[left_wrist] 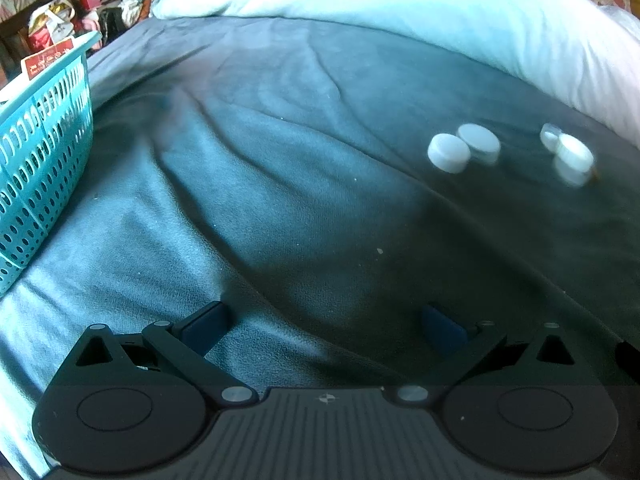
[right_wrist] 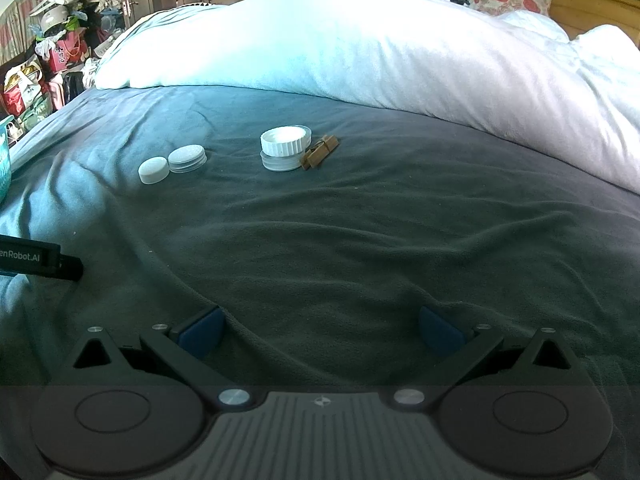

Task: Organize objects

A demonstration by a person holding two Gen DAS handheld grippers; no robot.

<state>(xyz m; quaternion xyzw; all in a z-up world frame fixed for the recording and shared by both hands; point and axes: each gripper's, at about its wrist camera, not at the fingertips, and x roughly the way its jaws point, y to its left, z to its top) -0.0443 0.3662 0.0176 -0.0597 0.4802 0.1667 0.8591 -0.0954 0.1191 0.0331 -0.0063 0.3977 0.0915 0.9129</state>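
The right hand-held gripper (right_wrist: 320,330) hovered low over the grey-green bed sheet (right_wrist: 340,248), its 2 blue-padded fingers (right_wrist: 440,334) spread wide with nothing between them. At its 9 o'clock a black bar of the other tool (right_wrist: 40,262) reached in from the frame edge. The left hand-held gripper (left_wrist: 326,326) was likewise wide and empty above the same sheet (left_wrist: 280,200).

Farther out in the right wrist view, at about 11 o'clock, a small white cap (right_wrist: 153,170) lay touching a clear, flat round lid (right_wrist: 187,158). Near 12 o'clock a white ribbed lid (right_wrist: 285,141) sat tilted on top of a clear shallow lid (right_wrist: 280,162), and a wooden clothespin (right_wrist: 320,152) lay just beside them at their 3 o'clock, touching or nearly so. In the left wrist view these same caps appeared at 1 o'clock, blurred: the white cap (left_wrist: 449,153) beside the clear lid (left_wrist: 479,144), the stacked pair (left_wrist: 572,156) farther toward 2 o'clock.

A teal perforated basket (left_wrist: 44,140) stood on the bed at the left gripper's 10 o'clock, well apart from the caps.

Beyond everything, a white duvet (right_wrist: 380,48) lay bunched across the far side of the bed, with cluttered bags and clothes (right_wrist: 52,60) past it.
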